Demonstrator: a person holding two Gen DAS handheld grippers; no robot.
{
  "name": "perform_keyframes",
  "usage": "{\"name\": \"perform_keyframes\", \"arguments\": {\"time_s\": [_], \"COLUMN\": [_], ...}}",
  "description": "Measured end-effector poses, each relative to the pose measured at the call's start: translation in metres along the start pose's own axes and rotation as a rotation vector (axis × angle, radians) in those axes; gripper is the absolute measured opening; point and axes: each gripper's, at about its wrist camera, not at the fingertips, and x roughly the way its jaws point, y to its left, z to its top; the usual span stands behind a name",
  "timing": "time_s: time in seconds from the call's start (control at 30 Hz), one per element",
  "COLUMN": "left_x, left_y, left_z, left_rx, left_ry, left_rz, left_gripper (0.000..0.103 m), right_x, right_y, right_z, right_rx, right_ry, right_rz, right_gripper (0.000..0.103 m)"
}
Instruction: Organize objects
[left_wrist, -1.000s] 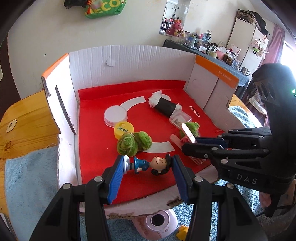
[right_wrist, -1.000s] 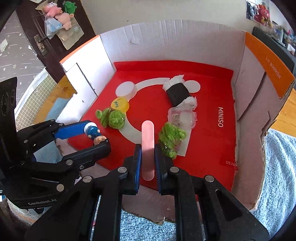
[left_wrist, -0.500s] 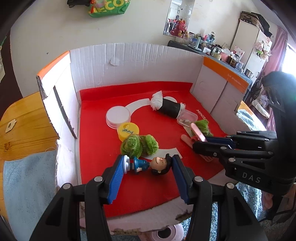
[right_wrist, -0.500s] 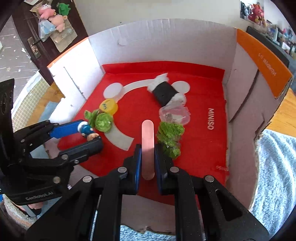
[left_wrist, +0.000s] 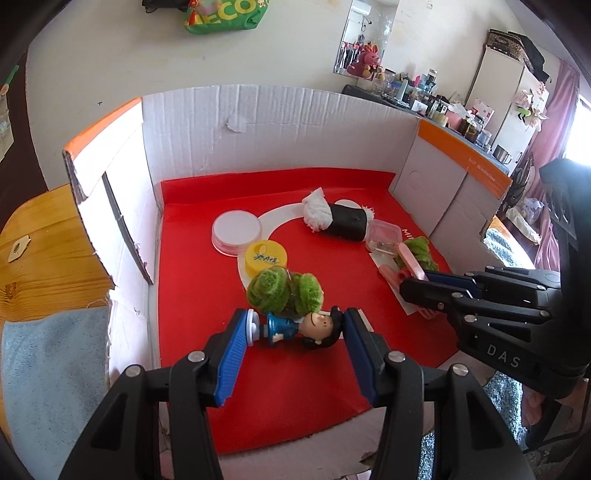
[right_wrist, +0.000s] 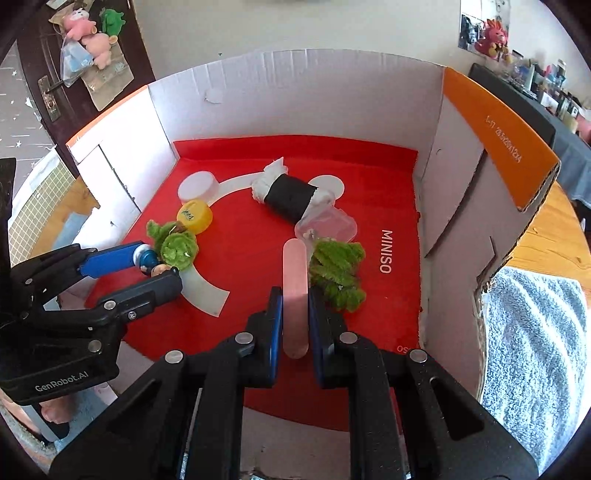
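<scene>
Over red box floor (left_wrist: 192, 280) — both grippers advanced inward: left gripper (left_wrist: 295, 328) clamps figurine (left_wrist: 295, 328), right gripper (right_wrist: 294, 314) pinches pink stick (right_wrist: 293, 273) — placement imminent.

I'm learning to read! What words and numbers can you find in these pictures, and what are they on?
"MINISO": red mat in the cardboard box.
"DAS": right tongs.
"GenRobot.AI": left tongs.
"ECO": green bag on the wall, partly cut off.
Orange box flap: small numbers, too blurred to read.
Yellow cap: dark writing, unreadable.
</scene>
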Motion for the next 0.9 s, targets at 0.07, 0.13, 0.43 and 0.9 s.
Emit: {"name": "perform_keyframes", "arguments": {"time_s": [0.07,0.13,0.43,0.9], "left_x": [0.0000,0.0001,-0.0005,-0.0002], "left_y": [0.0000,0.0002,0.0009,0.0026], "left_z": [0.0001,0.0001,-0.0002,-0.0034], "left_rx": [0.000,0.000,0.000,0.022], "left_ry": [0.000,0.000,0.000,0.011], "left_rz": [0.001,0.002,0.001,0.022], "left_gripper": [0.054,0.054,0.054,0.054], "right_x": [0.0000,-0.0004,-0.0002,0.0018], "right_y": [0.0002,-0.0007,-0.0022,-0.0029], "right_z": [-0.0005,-0.0007,-0.0017,-0.0009], "right_rx": [-0.001,0.004,0.016,0.028], "right_ry": [0.000,0.001,-0.001,-0.011], "right_rz": [0.000,0.008,0.025,0.033], "right_gripper": [0.013,0.013,0.013,0.013]}}
